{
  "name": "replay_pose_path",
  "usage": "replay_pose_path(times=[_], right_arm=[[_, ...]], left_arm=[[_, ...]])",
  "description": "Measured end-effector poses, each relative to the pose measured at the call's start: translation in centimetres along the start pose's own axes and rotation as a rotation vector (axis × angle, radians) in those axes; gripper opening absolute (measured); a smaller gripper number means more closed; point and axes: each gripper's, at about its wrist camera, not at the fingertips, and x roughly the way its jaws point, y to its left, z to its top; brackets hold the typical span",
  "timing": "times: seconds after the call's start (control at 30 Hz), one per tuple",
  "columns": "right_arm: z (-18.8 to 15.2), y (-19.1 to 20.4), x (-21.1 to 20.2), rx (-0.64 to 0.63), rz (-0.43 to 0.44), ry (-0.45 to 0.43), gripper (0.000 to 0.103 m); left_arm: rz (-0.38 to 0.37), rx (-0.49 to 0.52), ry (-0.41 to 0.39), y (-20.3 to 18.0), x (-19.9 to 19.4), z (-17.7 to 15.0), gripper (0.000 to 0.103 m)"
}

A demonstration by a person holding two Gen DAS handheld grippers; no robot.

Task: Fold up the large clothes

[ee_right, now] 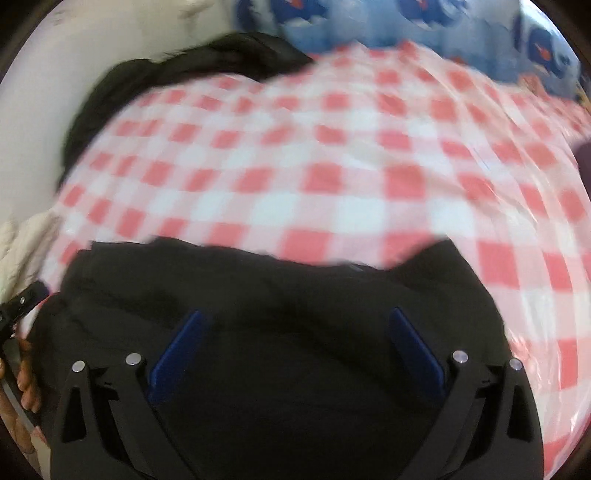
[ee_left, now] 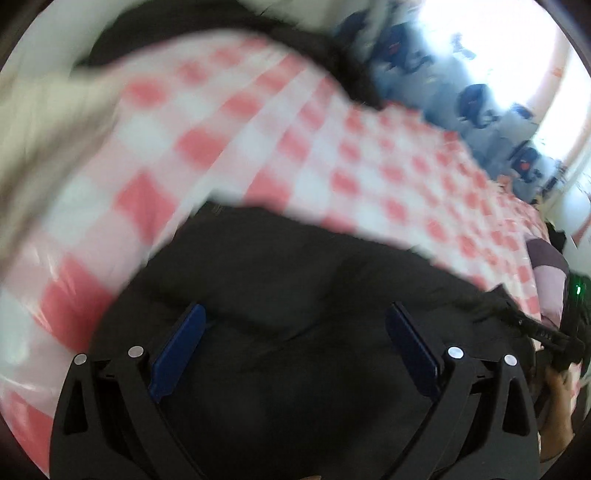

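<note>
A large black garment (ee_left: 295, 266) lies on a red-and-white checked cloth (ee_left: 295, 147) and fills the lower half of both views. My left gripper (ee_left: 295, 305) hovers over it, open, with its blue pads wide apart and nothing pinched between them. My right gripper (ee_right: 296, 312) is also open, wide, above the same black garment (ee_right: 277, 288), with only loose fabric below the pads. Whether either gripper touches the fabric is unclear. Both views are blurred.
The checked cloth (ee_right: 332, 166) stretches away behind the garment. A second dark, fuzzy item (ee_right: 184, 62) lies at its far edge. Cream fabric (ee_left: 44, 110) is at the left and blue patterned fabric (ee_right: 369, 22) at the back. A hand (ee_left: 557, 391) shows at the right edge.
</note>
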Motion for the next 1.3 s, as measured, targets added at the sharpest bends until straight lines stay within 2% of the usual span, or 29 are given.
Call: replay_pose_path(times=[0.07, 0.13, 0.17, 0.2, 0.27, 0.37, 0.4, 0.47, 0.53, 0.6, 0.63, 0.67, 0.73, 0.77, 0.83, 0.97, 1.1, 1.2, 1.3], right_arm=[[-1.7, -2.4, 2.7, 0.038, -0.020, 0.055, 0.096], [-2.8, -3.6, 3.6, 0.091, 0.044, 0.046, 0.096], [-2.9, -3.6, 3.7, 0.085, 0.033, 0.047, 0.096], [-3.0, -3.2, 3.7, 0.070, 0.017, 0.056, 0.096], [-2.7, -2.9, 3.2, 0.061, -0.002, 0.084, 0.096], [-3.0, -2.8, -0.2, 0.073, 0.030, 0.010, 0.096], [-3.6, -2.7, -2.4, 0.067, 0.037, -0.046, 0.096], [-4.7, -2.5, -3.8, 0.058, 0.025, -0.091, 0.096], [-6.6, -3.0, -2.5, 0.036, -0.029, -0.060, 0.096], [-7.8, -4.0, -0.6, 0.039, 0.014, -0.035, 0.096], [-7.8, -4.4, -0.7, 0.058, 0.036, -0.041, 0.096], [-7.6, -4.4, -1.2, 0.068, 0.031, -0.027, 0.096], [-7.6, -3.9, -2.9, 0.088, 0.009, -0.056, 0.096], [-7.5, -2.9, -4.5, 0.084, 0.040, -0.100, 0.096], [-6.5, -0.5, -6.0, 0.022, 0.047, -0.141, 0.096], [-1.9, 6.0, -5.6, -0.094, 0.084, -0.151, 0.096], [1.6, 11.2, 0.2, -0.147, 0.081, -0.075, 0.096], [0.6, 12.2, 5.6, -0.164, 0.044, 0.024, 0.096], [-0.3, 11.7, 6.5, -0.154, 0.054, 0.038, 0.096]], left_arm=[[-0.038, -0.016, -0.003, 1.6, 1.3, -1.4, 0.094], [-0.014, 0.009, -0.012, 1.4, 1.6, -2.1, 0.094], [0.007, 0.022, -0.006, 1.0, 1.7, -2.1, 0.094], [0.024, 0.028, 0.000, 0.6, 1.2, -2.0, 0.094], [-0.011, 0.009, -0.026, 0.3, -0.9, -2.3, 0.094], [0.020, 0.069, -0.111, -0.4, -4.3, -3.3, 0.094], [0.044, 0.098, -0.136, -0.6, -5.0, -3.7, 0.094], [0.109, 0.147, -0.160, -0.7, -5.4, -4.8, 0.094], [0.119, 0.140, -0.111, 0.3, -3.8, -5.9, 0.094], [0.120, 0.132, -0.117, 0.6, -3.5, -6.5, 0.094], [0.149, 0.145, -0.120, 0.3, -3.7, -6.7, 0.094], [0.164, 0.162, -0.124, -0.1, -4.2, -7.0, 0.094], [0.173, 0.197, -0.138, -0.7, -5.1, -7.7, 0.094], [0.186, 0.228, -0.147, -1.0, -5.4, -8.2, 0.094], [0.199, 0.251, -0.155, -1.2, -5.6, -8.7, 0.094], [0.200, 0.232, -0.172, -1.1, -6.1, -9.0, 0.094], [0.210, 0.243, -0.192, -1.2, -6.0, -9.5, 0.094], [0.200, 0.246, -0.219, -1.2, -6.2, -9.8, 0.094], [0.209, 0.263, -0.224, -1.3, -6.2, -10.2, 0.094]])
